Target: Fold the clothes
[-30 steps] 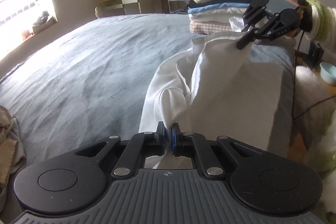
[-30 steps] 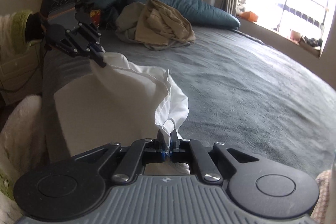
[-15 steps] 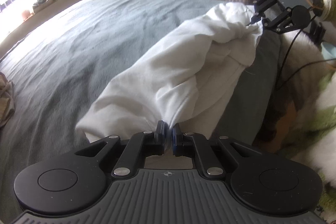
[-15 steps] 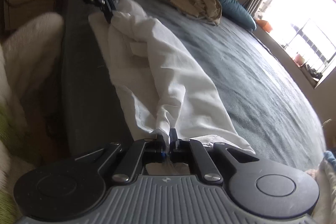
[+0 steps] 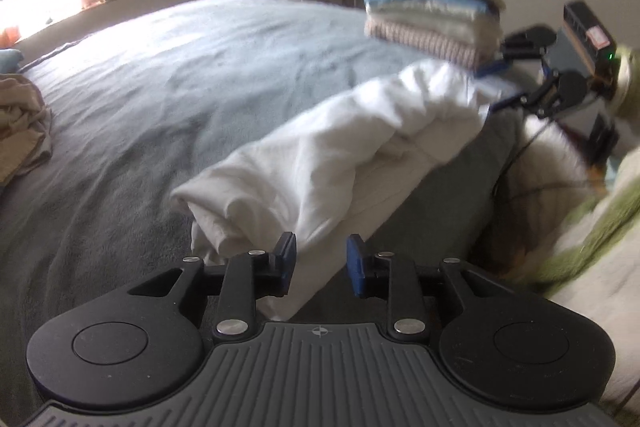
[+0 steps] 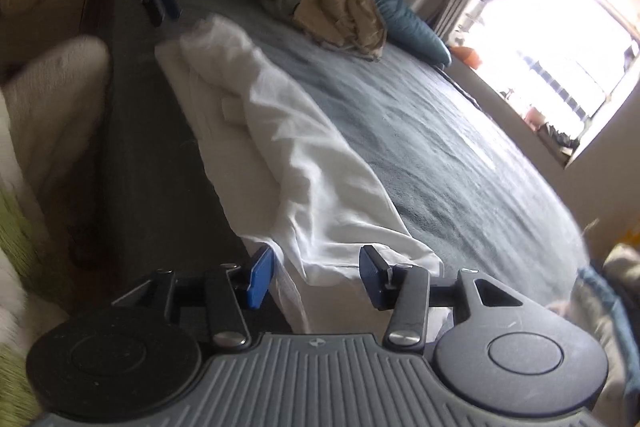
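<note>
White garment (image 5: 340, 147) lies half-folded lengthwise along bed (image 5: 168, 75) edge, w/ left hand-held gripper (image 5: 321, 263) & right hand-held gripper (image 6: 316, 275) both just released, folded stack (image 5: 432, 15) at 1 o'clock, crumpled clothes (image 6: 340, 7) still left.

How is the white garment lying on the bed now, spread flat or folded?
Folded over, loosely. The white garment lies as a long doubled strip along the edge of the bed, its layers bunched and wrinkled, not a neat finished fold.
</note>
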{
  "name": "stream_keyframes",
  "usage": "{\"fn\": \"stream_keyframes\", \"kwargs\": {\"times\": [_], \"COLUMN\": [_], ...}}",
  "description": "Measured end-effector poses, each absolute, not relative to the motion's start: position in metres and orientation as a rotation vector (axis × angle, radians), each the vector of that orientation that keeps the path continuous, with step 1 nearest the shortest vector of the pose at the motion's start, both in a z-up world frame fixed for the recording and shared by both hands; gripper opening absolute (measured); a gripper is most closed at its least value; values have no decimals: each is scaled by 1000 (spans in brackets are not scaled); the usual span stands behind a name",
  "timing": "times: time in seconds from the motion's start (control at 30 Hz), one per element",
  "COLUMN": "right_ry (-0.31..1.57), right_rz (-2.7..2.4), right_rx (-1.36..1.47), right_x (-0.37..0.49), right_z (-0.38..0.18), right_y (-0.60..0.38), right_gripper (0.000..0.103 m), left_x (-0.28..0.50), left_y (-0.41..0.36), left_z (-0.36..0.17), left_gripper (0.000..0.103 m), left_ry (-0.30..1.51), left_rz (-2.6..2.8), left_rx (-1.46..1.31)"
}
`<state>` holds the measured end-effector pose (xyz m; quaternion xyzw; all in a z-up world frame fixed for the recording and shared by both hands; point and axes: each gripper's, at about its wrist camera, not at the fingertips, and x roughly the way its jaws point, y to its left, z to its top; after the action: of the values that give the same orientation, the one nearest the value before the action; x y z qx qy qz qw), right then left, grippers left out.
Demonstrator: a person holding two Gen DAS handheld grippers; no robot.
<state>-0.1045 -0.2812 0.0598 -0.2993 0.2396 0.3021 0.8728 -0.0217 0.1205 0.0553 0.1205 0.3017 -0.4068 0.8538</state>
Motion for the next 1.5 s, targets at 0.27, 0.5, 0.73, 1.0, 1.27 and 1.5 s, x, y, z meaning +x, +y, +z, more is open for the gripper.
{"fn": "stream_keyframes", "kwargs": {"times": [0.27,0.5,0.73,1.0,1.27,1.5], "right_ry": [366,363,455,541,524,510], "right_rz": [600,507,553,555,554,557], "right_rx": [-38,4,-112,-157,-156,-170], "right_x": [-76,-36,-33,-31,-35,-34], "right_z": [120,95,39,-1,-6,-9], "right_y": [-321,-249,-187,-186,-187,-187], "right_gripper": [50,39,39,38,38,38], "left_x": [21,41,3,-9,23,-1], "left_y": [64,5,0,42,91,122], "left_z": [75,21,-11,18,-21,-1], "left_gripper": [31,31,31,37,38,40], "left_ry": [509,647,591,505,705,635], "left_rz": [-794,-699,-688,-691,-315,-287], "left_rx": [42,60,168,42,-71,-219]}}
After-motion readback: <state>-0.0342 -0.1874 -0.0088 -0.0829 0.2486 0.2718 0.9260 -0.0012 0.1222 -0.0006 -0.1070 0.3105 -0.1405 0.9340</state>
